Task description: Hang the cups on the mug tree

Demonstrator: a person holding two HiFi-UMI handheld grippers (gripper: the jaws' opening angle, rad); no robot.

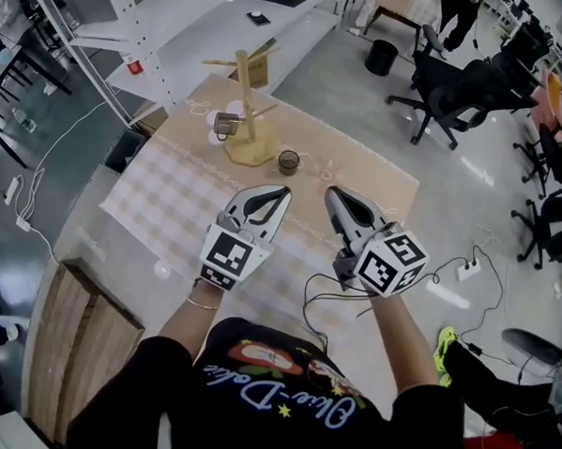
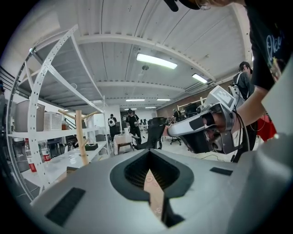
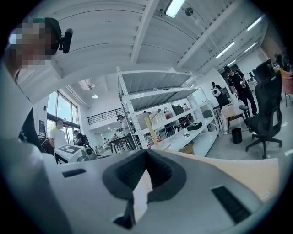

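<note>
The wooden mug tree [image 1: 242, 100] stands on the far part of the table [image 1: 169, 204], with a metal cup [image 1: 228, 124] hanging on its left side. A second, dark cup [image 1: 289, 161] sits on the cloth just right of the tree's base. My left gripper [image 1: 284, 192] and right gripper [image 1: 331, 191] hover side by side over the near part of the table, short of the dark cup. Both are shut with nothing between the pads. The left gripper view shows its jaws [image 2: 149, 154] met, with the tree [image 2: 81, 137] beyond. The right gripper view shows the same [image 3: 146, 153], tree [image 3: 150, 130] ahead.
White shelving racks [image 1: 131, 33] stand behind and left of the table. Black office chairs [image 1: 453, 87] and a black bin [image 1: 381, 57] are on the floor to the right. A wooden panel [image 1: 78, 340] lies at the lower left, and cables [image 1: 466, 271] trail at the right.
</note>
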